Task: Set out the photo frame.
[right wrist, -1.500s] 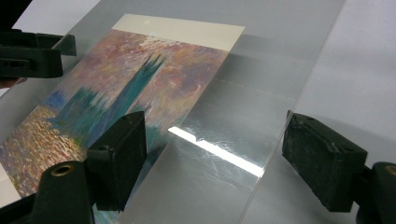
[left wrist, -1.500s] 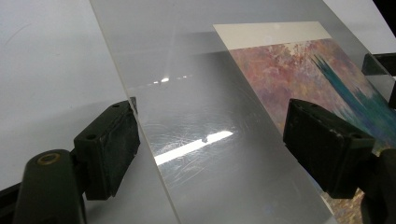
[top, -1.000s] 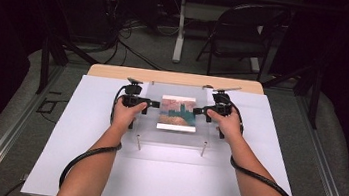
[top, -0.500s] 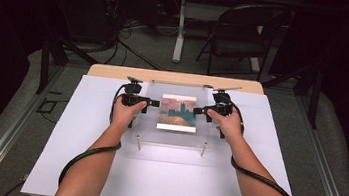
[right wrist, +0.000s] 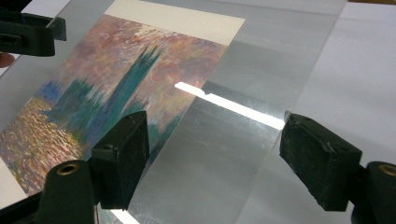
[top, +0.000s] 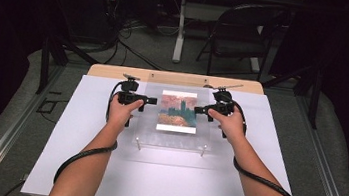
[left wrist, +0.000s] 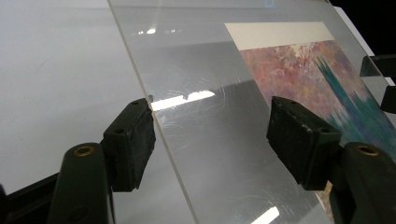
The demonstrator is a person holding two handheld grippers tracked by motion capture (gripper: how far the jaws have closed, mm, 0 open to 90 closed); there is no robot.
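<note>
A clear rectangular acrylic sheet (top: 175,123) lies in the middle of the high view, raised on short clear pegs above a white board (top: 162,177) that covers the desk (top: 115,71). Under or within the sheet lies a rectangular painted print (top: 178,111) in pinks, teal and gold with a pale margin; whether it touches the sheet cannot be told.

The left gripper (top: 148,101), black and held in the person's left hand (top: 121,113), sits at the sheet's left edge, left of centre in the high view. In the left gripper view its jaws stand wide apart: one black pad (left wrist: 130,144) at lower left touches the sheet's edge, the other pad (left wrist: 302,140) at lower right hangs over the sheet's surface near the print (left wrist: 322,88). Nothing is clamped between them.

The right gripper (top: 202,110), held in the right hand (top: 232,126), sits at the sheet's right edge, right of centre in the high view. In the right gripper view its jaws also stand wide: the pad (right wrist: 122,156) at lower left is over the sheet just beside the print (right wrist: 116,93), the pad (right wrist: 320,158) at lower right is over the white board (right wrist: 364,70) beyond the sheet's edge. The sheet (right wrist: 243,121) runs between them, ungripped. The other gripper's black tip (right wrist: 32,30) shows at upper left.

Black cables (top: 79,159) trail from both grippers along the forearms. A dark folding chair (top: 243,31) stands beyond the desk at the upper right of the frame.
</note>
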